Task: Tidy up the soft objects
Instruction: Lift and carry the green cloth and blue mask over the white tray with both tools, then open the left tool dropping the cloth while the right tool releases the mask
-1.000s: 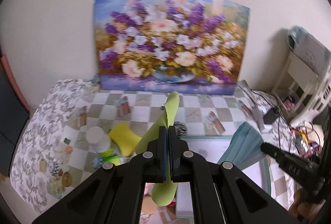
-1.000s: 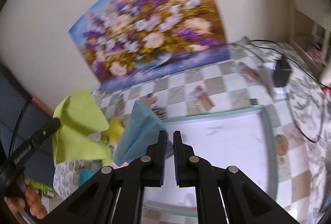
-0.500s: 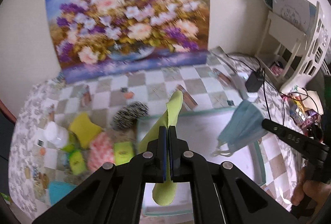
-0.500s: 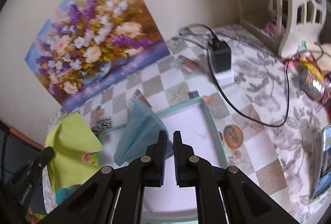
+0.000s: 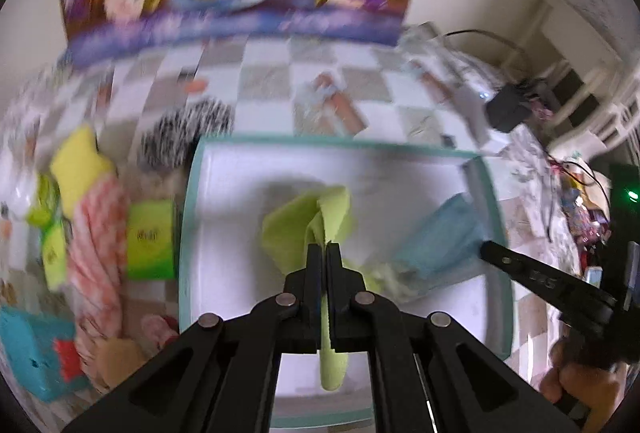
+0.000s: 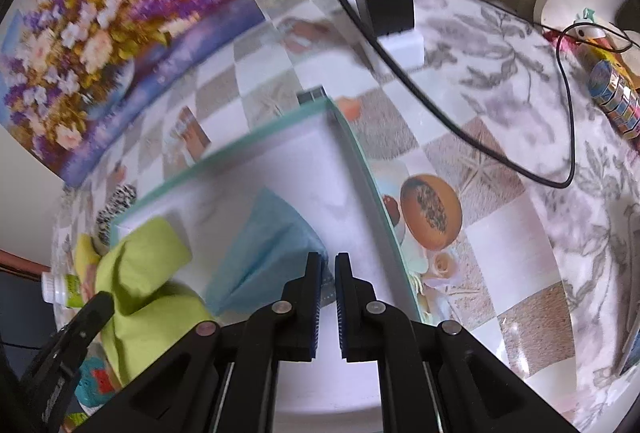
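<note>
So both grippers have dropped over the tray (image 5: 188,233): left gripper (image 5: 324,253) clamps the green cloth (image 5: 296,229), right gripper (image 6: 328,265) pinches the blue mask (image 6: 264,249), ready for release.

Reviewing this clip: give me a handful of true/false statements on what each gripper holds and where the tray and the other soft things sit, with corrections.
1. The left gripper is shut on the green cloth. True.
2. The right gripper holds a yellow sponge. False: it holds the blue face mask.
3. Both held items hang over the white tray. True.
4. The tray has a red rim. False: its rim is teal.
5. The pink-and-white cloth lies inside the tray. False: it lies on the table beside it, by the yellow sponge.
</note>
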